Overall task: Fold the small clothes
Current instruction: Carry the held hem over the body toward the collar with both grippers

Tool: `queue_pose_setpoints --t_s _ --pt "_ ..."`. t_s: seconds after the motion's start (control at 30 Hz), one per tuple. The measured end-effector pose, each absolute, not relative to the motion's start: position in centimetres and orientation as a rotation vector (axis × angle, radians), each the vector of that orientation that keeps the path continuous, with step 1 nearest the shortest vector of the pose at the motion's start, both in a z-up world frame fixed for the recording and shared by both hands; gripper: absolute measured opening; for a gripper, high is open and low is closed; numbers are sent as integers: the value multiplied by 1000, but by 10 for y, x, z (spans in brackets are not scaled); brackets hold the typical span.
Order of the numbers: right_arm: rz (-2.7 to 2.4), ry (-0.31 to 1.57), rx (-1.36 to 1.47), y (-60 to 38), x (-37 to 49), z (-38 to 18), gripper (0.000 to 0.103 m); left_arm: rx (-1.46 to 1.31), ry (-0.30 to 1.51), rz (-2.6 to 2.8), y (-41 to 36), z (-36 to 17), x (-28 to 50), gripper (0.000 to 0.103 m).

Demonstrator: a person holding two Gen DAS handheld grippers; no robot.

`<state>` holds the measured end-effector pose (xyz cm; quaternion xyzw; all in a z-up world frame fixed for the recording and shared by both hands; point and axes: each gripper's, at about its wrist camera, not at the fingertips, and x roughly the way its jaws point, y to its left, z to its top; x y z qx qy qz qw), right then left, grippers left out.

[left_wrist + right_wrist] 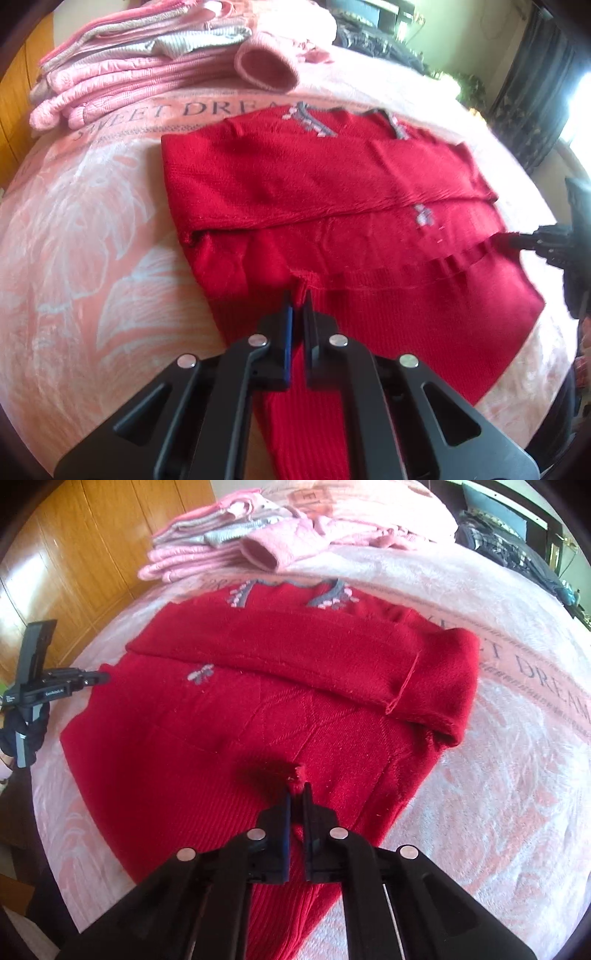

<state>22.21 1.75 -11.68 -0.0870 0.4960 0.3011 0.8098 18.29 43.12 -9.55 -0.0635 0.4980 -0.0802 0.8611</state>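
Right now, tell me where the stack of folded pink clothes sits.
The stack of folded pink clothes lies at the far edge of the pink blanket, beyond the red sweater's collar, upper left in both wrist views.

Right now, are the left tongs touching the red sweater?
Touching. The left wrist view shows the left tongs shut on a pinch of the red sweater at its hem.

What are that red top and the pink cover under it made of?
The red sweater looks like knitted wool or acrylic yarn: matte, slightly fuzzy, with ribbed rows near its hem. Which fibre, the pictures cannot settle. The pink blanket seems a plush fleece, likely synthetic: short soft pile with a faint sheen and a leaf pattern.
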Motion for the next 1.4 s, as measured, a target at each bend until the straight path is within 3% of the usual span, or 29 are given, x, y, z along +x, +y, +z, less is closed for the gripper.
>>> queue_pose_setpoints --t_s 0.33,0.73,0.93,1.2,1.37,1.4 --pt "662 967 42 -27 223 -65 4 -184 884 -182 422 -43 169 3" --pt "490 885 23 -14 337 -15 4 -237 757 -9 449 4 282 3" --pt "417 955 72 0 416 -38 4 -248 802 68 453 -22 355 3" --pt "328 1101 100 6 451 -120 5 -259 1020 154 450 -116 397 6" --pt "305 1119 101 -5 445 -138 20 -287 1018 142 455 -125 387 11" --pt "302 1110 102 -10 442 -137 22 -298 1012 145 458 -123 383 16"
